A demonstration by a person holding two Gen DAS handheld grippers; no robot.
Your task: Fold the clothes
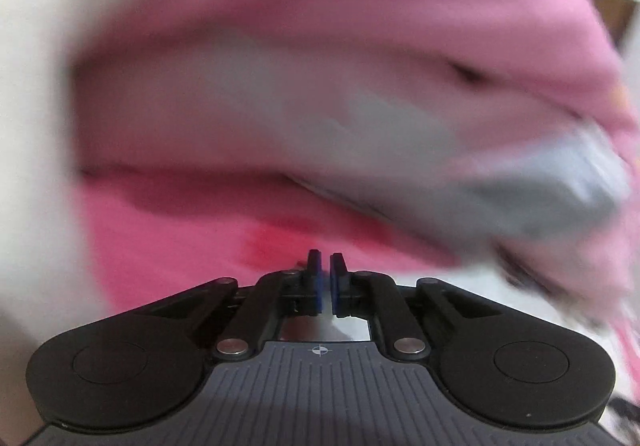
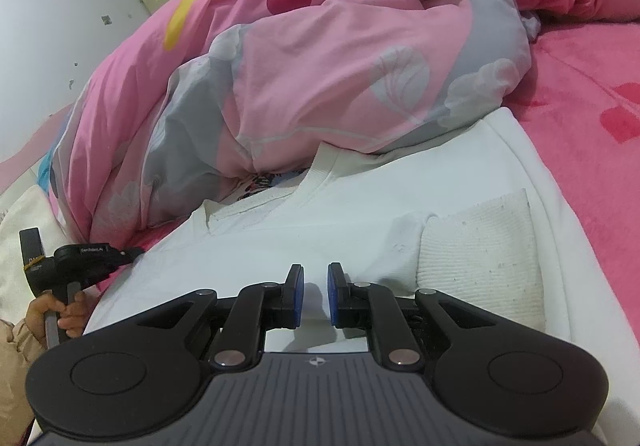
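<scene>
- Right wrist view: white knit sweatshirt (image 2: 360, 214) lies flat on the deep-pink fleece bed cover (image 2: 592, 94), filling the lower centre of the frame. V-neck collar points to upper centre, tucked against the bunched pink-and-grey patterned duvet (image 2: 320, 78).
- One ribbed white cuff (image 2: 480, 246) lies folded in over the sweatshirt body, right of centre. So at least one sleeve lies folded inward; I judge the fold partway, can't tell further.
- My right gripper (image 2: 316, 296) hangs low over the sweatshirt's near part, bottom centre. Blue pads narrow, a small gap between them, nothing in it.
- My left gripper (image 2: 134, 252) shows at left edge of that view, tip at the sweatshirt's left margin, with the person's hand (image 2: 60, 316) on its handle. Placement suits pinning or pinching that edge; whether it grips cloth there I can't see.
- Left wrist view is heavily motion-blurred: pink and grey bedding above, pink cover below. Left gripper pads (image 1: 326, 286) nearly touching, only a sliver of a gap; no cloth visibly between them.
</scene>
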